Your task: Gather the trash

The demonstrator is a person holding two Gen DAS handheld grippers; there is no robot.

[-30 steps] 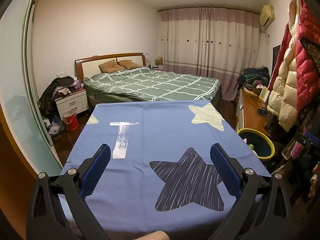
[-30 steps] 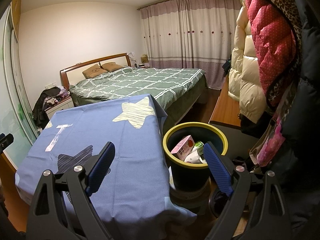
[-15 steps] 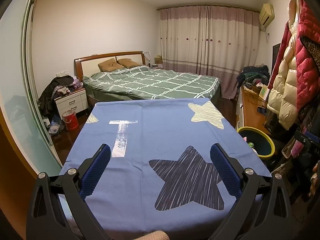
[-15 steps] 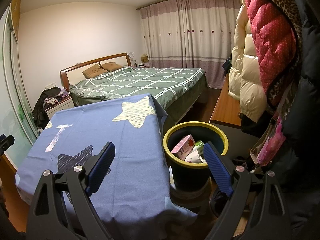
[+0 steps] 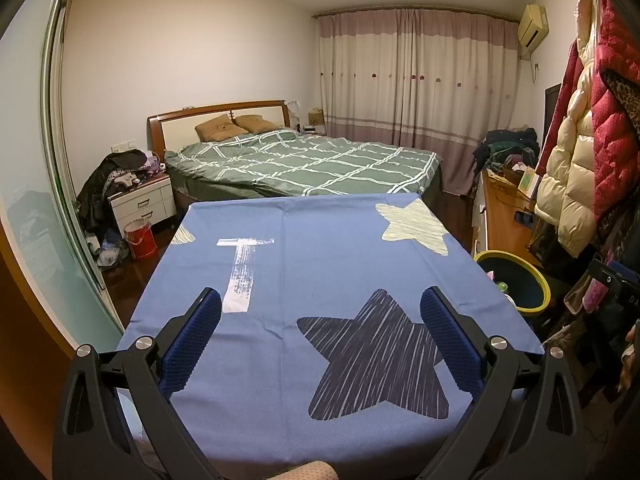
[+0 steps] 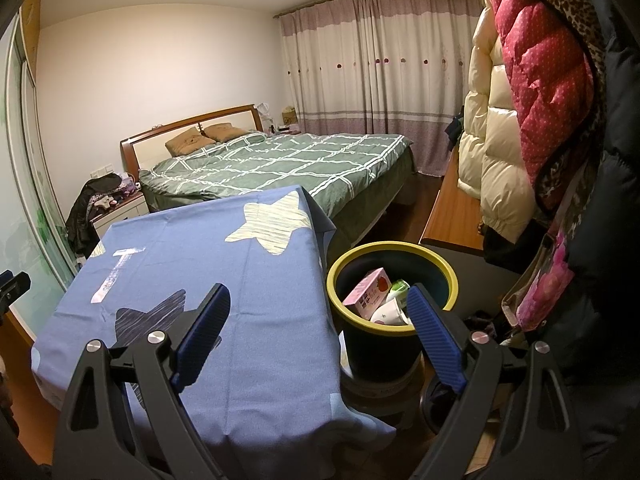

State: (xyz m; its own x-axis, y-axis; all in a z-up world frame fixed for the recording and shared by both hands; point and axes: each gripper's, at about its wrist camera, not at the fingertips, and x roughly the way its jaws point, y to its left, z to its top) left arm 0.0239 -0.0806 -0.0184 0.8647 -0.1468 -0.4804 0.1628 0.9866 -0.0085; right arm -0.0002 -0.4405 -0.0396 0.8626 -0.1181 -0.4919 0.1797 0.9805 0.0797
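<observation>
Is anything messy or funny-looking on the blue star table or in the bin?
Nothing stands out. The blue tablecloth lies flat with nothing on it, and the pink carton and other trash sit inside the bin, which stands upright beside the table. Nothing has spilled.

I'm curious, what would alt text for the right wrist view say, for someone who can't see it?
An open, empty right gripper hovers over a yellow-rimmed trash bin holding a pink carton and white containers. A table under a blue star-print cloth stands left of it, with a green checked bed behind.
</observation>
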